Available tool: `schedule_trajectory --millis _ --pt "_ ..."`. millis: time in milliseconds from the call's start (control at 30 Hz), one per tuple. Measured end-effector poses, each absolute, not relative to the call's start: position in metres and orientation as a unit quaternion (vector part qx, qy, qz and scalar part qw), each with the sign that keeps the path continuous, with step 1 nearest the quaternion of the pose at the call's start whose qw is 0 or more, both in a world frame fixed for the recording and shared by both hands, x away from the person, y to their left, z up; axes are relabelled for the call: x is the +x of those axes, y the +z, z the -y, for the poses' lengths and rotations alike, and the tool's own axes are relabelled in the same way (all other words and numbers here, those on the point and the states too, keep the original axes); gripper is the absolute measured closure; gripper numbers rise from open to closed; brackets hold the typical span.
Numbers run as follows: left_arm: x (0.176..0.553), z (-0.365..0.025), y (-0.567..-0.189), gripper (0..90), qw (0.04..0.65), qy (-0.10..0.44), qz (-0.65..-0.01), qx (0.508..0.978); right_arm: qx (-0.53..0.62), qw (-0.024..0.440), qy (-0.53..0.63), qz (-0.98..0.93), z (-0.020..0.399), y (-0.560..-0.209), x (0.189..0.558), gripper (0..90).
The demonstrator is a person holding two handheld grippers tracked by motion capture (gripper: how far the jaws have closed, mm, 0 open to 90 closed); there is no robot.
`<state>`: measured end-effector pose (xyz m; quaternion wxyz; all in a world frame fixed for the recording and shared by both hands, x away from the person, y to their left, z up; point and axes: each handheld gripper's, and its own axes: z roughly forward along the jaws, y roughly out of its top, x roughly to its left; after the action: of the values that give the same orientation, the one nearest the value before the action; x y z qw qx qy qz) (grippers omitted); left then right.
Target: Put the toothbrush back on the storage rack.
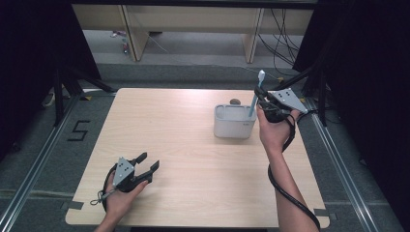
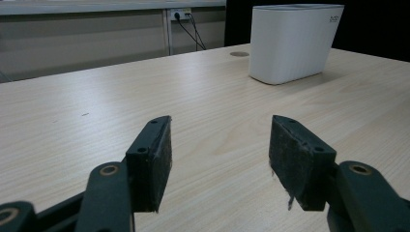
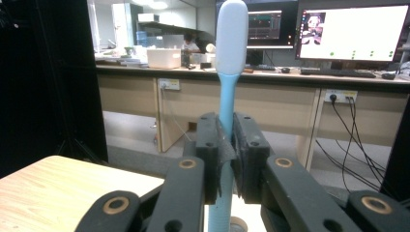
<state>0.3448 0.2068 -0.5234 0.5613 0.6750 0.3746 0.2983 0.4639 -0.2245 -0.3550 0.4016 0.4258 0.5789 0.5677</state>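
My left gripper rests low on the wooden table, near the corner closest to me, with my left hand wrapped around its body. Its 2 jaws stand wide apart and hold nothing; in the left gripper view, bare tabletop shows between the 2 black pads. Ahead of this gripper and off to its right, well apart from it, stands a white ribbed container on the table. In the high view the same container sits toward the far right part of the table, open at the top. A small dark round object lies on the table just behind the container; I cannot tell what it is. My right gripper is raised just beside the container, at its right end, with my right hand gripping it from below. Its 2 jaws are closed on the handle of a light blue toothbrush, which stands nearly upright. The toothbrush's pale head is above the jaws, and the lower end of the handle reaches down to the container's right end; I cannot tell whether it touches the inside. In the right gripper view the toothbrush rises straight between the 2 pads, pinched on both sides, with its white head topmost.
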Motion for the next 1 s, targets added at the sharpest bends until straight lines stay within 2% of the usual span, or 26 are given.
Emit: schedule_trajectory --millis 1000 --pt "0.345 -0.207 -0.523 40.9 0.561 0.297 -0.377 0.675 0.443 0.395 0.544 -0.593 0.228 -0.380 0.473 82.5"
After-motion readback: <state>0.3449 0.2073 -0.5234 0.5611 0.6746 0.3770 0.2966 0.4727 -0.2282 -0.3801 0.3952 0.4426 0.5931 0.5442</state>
